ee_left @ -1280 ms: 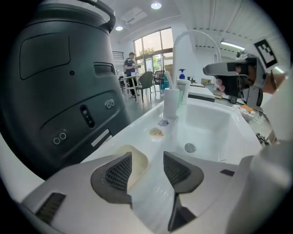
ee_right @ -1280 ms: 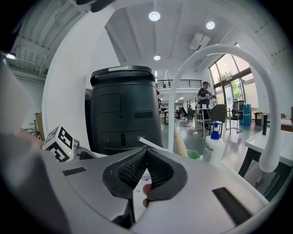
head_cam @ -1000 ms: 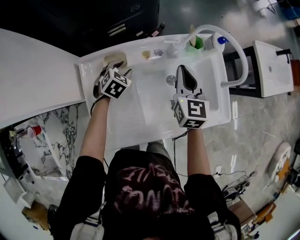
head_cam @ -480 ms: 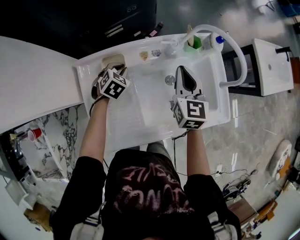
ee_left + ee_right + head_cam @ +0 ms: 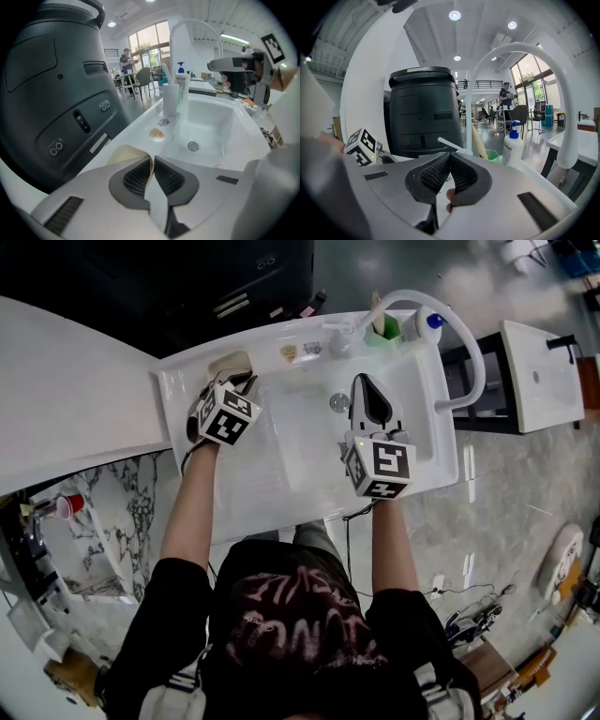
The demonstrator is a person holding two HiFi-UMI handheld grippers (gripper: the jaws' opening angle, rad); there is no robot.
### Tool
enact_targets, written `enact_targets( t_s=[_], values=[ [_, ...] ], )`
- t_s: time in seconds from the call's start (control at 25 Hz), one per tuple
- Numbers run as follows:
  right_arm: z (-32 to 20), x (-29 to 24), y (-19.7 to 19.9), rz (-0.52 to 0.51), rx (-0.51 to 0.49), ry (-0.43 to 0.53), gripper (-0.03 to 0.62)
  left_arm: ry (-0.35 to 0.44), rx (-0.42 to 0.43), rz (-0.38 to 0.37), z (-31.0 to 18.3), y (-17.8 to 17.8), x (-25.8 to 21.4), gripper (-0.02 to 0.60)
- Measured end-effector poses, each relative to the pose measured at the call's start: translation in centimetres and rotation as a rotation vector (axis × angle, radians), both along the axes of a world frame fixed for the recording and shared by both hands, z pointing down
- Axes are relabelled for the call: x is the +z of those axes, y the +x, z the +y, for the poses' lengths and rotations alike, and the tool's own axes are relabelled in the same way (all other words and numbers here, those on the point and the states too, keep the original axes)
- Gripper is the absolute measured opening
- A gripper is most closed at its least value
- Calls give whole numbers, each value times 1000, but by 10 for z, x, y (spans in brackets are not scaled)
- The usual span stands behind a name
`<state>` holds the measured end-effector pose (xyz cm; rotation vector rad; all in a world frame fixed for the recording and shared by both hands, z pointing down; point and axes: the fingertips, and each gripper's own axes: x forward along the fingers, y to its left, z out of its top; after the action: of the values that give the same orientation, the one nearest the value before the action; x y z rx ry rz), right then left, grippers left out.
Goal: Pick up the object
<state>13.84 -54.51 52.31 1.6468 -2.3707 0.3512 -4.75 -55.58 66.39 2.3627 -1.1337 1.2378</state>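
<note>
**White sink [image 5: 281, 488]: left claw [image 5: 241, 382] nipped on the beige object [image 5: 228, 363]**

White and glossy, the sink unit stands on a grey floor. A white tabletop [image 5: 75, 399] runs off to its left, and a large dark grey machine [image 5: 51, 89] stands close behind it. The basin has a round drain [image 5: 338, 401] near its back wall. An arched white tap [image 5: 569, 131] rises at the back right corner, where a green cup [image 5: 385, 327] and a pump bottle [image 5: 511, 147] with a blue top also stand. Two small scraps [image 5: 291, 352] lie on the back ledge between the tap and the left corner.

The left claw is at the back left corner of the ledge, pointing steeply down. Its jaws have just been closing, and in the left gripper view [image 5: 153, 158] the ribbed pads pinch the thin near edge of the beige object [image 5: 124, 154]. The rest of that flat, curled piece spreads out behind the left jaw. It sits over the corner of the ledge, just beside the dark machine. Whether its far edge touches the ledge cannot be told.

The right claw [image 5: 366, 381] hangs over the basin, just to the right of the drain, well apart from the left one. In the right gripper view [image 5: 450, 156] its jaws are together at the tips with nothing between the pads. A fingertip [image 5: 450, 196] shows in the gap below them.
</note>
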Motion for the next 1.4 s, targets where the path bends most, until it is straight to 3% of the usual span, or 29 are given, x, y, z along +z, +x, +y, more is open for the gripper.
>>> enact_targets(
  t_s=[0.88, 1.2, 1.4],
  values=[
    [48, -81, -8, -7, -13, 133, 14, 280, -225, 280, 47, -15, -157, 41],
    [62, -112, -8, 2, -14, 181, 14, 360, -281, 388, 64, -23, -208, 41],
    [67, -126, -9, 4, -10, 200, 14, 420, -279, 404, 75, -25, -234, 41]
  ],
)
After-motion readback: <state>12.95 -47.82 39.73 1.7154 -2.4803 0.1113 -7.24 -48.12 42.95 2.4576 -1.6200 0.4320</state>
